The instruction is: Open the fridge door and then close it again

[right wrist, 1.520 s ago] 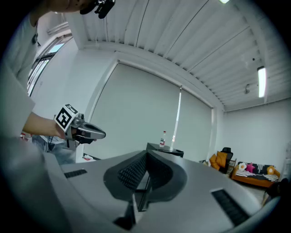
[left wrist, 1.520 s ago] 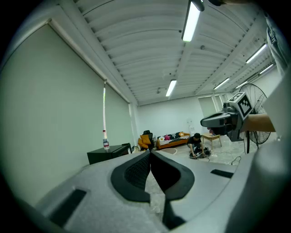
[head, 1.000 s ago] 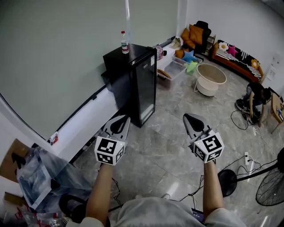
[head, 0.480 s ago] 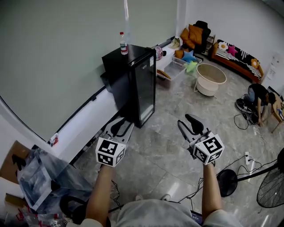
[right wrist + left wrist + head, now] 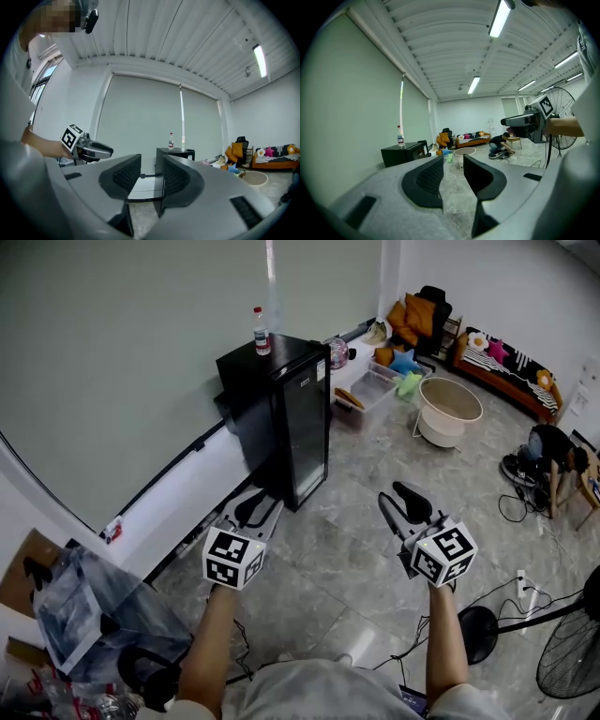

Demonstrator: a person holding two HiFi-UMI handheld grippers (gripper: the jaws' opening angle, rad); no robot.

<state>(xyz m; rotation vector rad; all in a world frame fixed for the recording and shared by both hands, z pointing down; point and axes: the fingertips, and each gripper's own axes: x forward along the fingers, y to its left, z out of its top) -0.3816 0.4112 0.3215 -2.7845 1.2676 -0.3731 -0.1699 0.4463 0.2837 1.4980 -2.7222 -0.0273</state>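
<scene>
We held both grippers well short of the black fridge (image 5: 286,418), which stood in the upper middle of the head view against the wall, with its door shut. The left gripper (image 5: 255,509) had just been opening, and its jaws stood apart with nothing between them. The right gripper (image 5: 405,504) had also just opened and then closed back a little, and it was empty too. We judged it best to step closer, keep one gripper level and aim it at the free edge of the door; which edge that was, we could not tell from here. The bottle (image 5: 260,331) on top carried a label and the door a small white strip (image 5: 307,381), both too small to read.
</scene>
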